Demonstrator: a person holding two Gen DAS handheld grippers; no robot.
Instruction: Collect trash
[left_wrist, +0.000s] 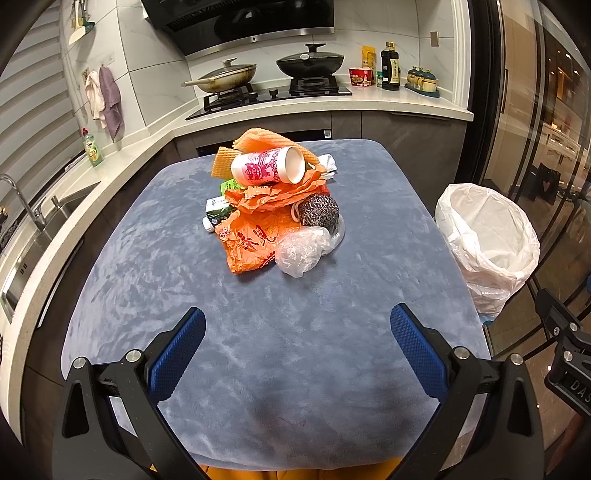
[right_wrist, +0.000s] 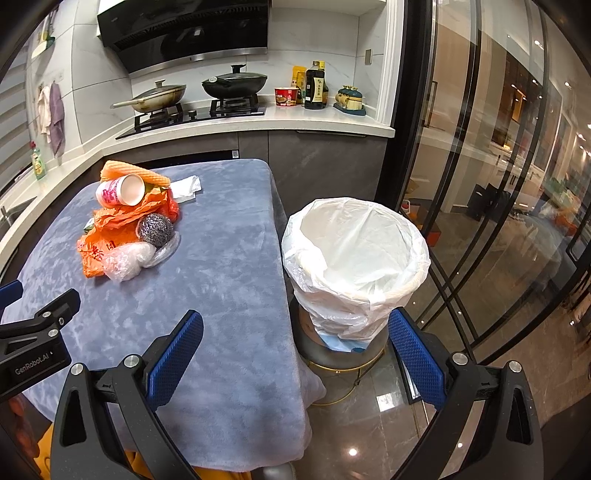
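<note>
A pile of trash sits mid-table: a red-and-white paper cup (left_wrist: 267, 166) lies on its side on top, over an orange plastic bag (left_wrist: 255, 236), a steel scourer (left_wrist: 318, 211), a clear plastic wad (left_wrist: 300, 251), a green carton (left_wrist: 219, 212) and an orange cloth (left_wrist: 258, 142). The pile also shows in the right wrist view, with the cup (right_wrist: 120, 190) on top. A bin lined with a white bag (right_wrist: 354, 254) stands right of the table. My left gripper (left_wrist: 297, 328) is open and empty, short of the pile. My right gripper (right_wrist: 295, 330) is open and empty, near the bin.
The table is covered by a blue-grey cloth (left_wrist: 258, 332). A kitchen counter with a hob, pans (left_wrist: 310, 62) and bottles runs behind. A sink (left_wrist: 33, 221) is at left. Glass sliding doors (right_wrist: 498, 184) are at right. The bin sits on a round stool (right_wrist: 340, 354).
</note>
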